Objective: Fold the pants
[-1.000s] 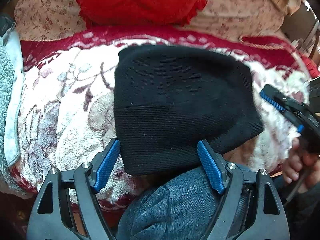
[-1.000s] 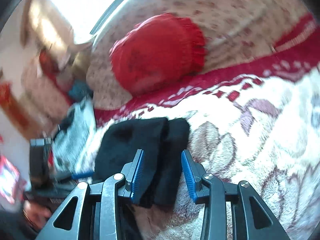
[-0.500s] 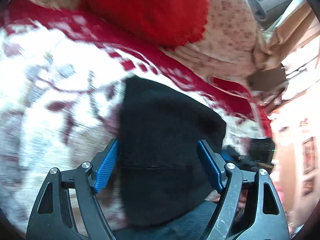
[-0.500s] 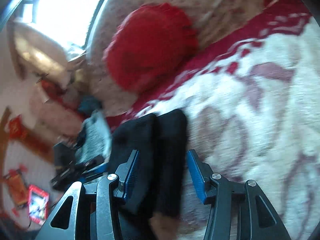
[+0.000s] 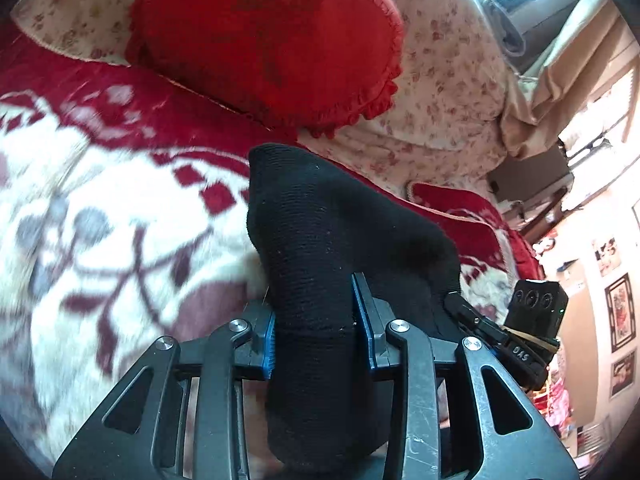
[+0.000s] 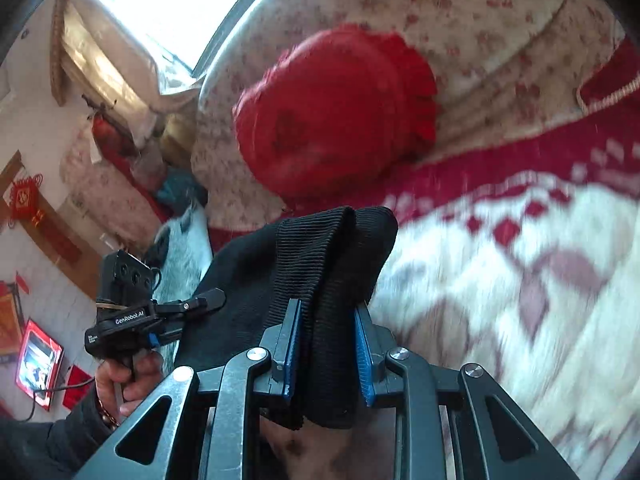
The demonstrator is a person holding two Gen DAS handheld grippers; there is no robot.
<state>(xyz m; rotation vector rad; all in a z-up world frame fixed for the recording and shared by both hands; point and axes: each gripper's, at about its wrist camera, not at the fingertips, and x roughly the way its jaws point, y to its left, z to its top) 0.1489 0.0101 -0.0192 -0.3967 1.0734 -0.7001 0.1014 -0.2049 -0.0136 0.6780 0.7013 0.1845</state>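
Observation:
The black knit pants (image 5: 320, 248) are folded into a thick bundle and lifted off the red-and-white floral blanket (image 5: 100, 208). My left gripper (image 5: 314, 340) is shut on the near left corner of the pants. My right gripper (image 6: 326, 352) is shut on the near right corner of the pants (image 6: 320, 264), where two folded layers show. The right gripper also shows in the left wrist view (image 5: 480, 320), and the left gripper in the right wrist view (image 6: 192, 304). The underside of the bundle is hidden.
A red frilled cushion (image 5: 264, 36) rests against a floral pillow (image 5: 440, 92) at the back of the bed. It also shows in the right wrist view (image 6: 336, 108). A grey cloth (image 6: 184, 252) lies at the bed's left edge. Room wall and pictures are beyond.
Both grippers went from open around the pants' near edge to shut on it. The pants have been raised off the blanket and both views have tilted.

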